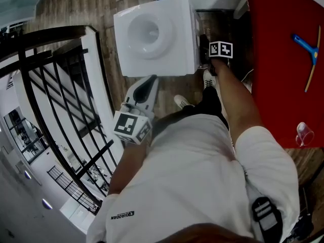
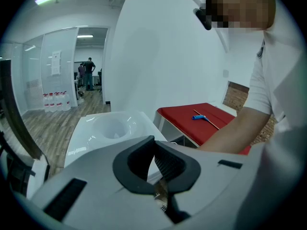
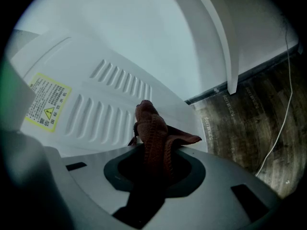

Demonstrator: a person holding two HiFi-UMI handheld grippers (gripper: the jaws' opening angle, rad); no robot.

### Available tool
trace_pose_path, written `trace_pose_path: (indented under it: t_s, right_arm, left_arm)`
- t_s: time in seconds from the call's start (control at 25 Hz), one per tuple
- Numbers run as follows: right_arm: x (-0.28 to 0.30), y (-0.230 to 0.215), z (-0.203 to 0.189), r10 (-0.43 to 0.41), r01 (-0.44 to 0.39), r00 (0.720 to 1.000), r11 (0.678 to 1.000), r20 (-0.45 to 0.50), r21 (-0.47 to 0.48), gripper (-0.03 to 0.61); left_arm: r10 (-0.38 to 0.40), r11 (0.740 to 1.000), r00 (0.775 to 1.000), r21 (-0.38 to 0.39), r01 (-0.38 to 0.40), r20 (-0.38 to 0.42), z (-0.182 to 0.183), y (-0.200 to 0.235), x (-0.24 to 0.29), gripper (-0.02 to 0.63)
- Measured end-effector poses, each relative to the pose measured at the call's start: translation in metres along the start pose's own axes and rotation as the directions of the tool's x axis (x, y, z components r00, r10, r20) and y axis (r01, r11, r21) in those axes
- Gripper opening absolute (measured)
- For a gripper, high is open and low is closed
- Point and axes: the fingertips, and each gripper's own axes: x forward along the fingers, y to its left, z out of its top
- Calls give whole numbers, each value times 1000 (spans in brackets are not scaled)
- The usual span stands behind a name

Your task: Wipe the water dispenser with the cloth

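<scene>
Pinching a bunched rust-brown cloth (image 3: 149,123), right gripper (image 3: 154,150) faces the vented dispenser (image 3: 110,99); left gripper (image 2: 154,150) pressed together.

"DIADORA" on the white shirt (image 1: 197,181)

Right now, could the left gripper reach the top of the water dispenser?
Probably yes: the left gripper hovers just off the near edge of the water dispenser, with nothing between them. The cloth sits in the right gripper, though.
</scene>
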Motion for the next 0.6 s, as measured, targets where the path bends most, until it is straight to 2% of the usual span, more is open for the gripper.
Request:
trace_pose_path:
  t_s: [0.24,0.6]
  right_arm:
    - [-6,2,0,-34,34,999,999,4,-39,87]
    - [-63,26,18,-7,21,994,991,108,-134,87]
  left_arm:
    - [-4,1000,1000,4,4,23,4,1,-3,-3]
    - [-44,999,995,22,42,90,19,-5,-4,-3]
